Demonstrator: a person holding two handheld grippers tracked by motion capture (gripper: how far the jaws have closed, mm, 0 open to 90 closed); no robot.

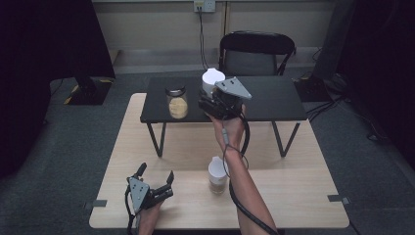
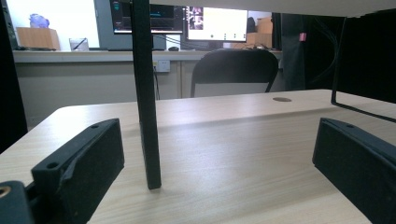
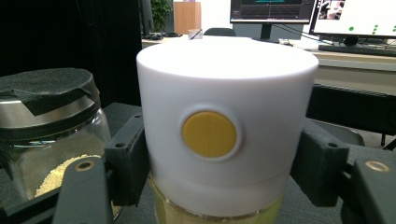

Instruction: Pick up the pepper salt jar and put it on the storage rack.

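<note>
1. The white-lidded glass jar with a yellow disc on its lid [image 3: 224, 126] stood on the low black shelf [image 1: 274, 105], clamped at the lid by the right claw [image 1: 215, 100].
2. Beside it stood a black-lidded glass jar of pale grains [image 1: 177, 102].
3. A second white-lidded jar [image 1: 218, 175] remained on the wooden desk [image 1: 293, 191], apparently not yet shelved.
4. The left claw [image 1: 156, 183] rested there, jaws apart and empty.

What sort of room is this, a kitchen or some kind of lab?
Most likely a lab or office workroom, not a kitchen. Computer monitors glow on a desk behind, a folding chair stands on grey carpet, and the jars sit on a plain wooden table under a fixed camera.
</note>
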